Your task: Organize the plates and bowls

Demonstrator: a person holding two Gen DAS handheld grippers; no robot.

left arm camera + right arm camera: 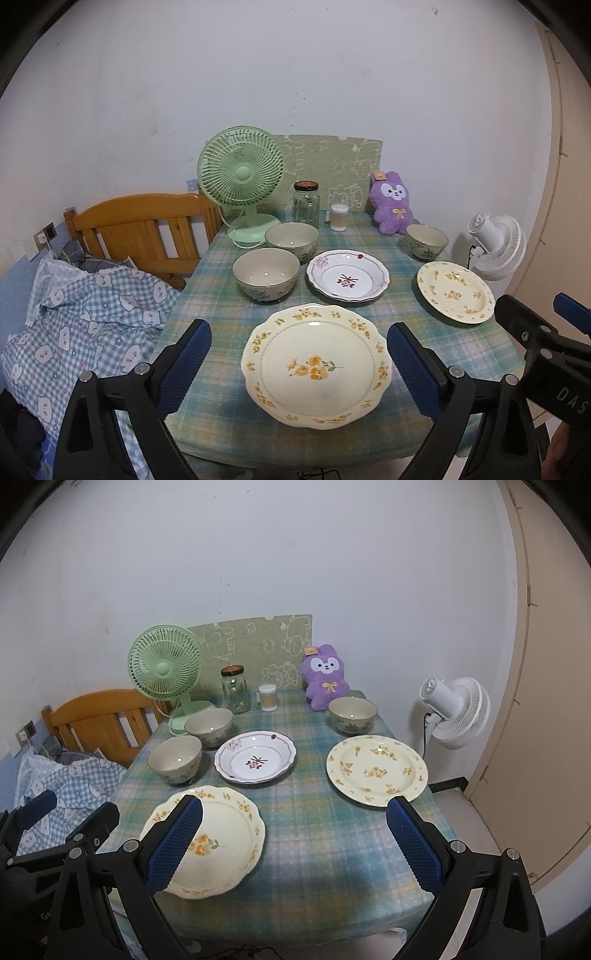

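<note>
Hovering short of the scalloped yellow-flower plate (316,365), left gripper (299,365) and right gripper (295,845) both spread wide, empty. Best approach: slide one finger under the rim, pinch squarely, lift level.

A table under a green plaid cloth (369,317) carries everything. Around the white maroon-flowered plate (348,275): two bowls (266,274) left, scalloped yellow-flowered plate (316,363) nearer, round yellow-flowered plate (455,291) right, green fan (242,177) behind.

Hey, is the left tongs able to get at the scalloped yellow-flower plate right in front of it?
Probably yes. The left tongs stand wide open with the scalloped plate lying flat between the fingers' line of sight, nothing stacked on it. The nearest bowl sits clear behind it.
</note>
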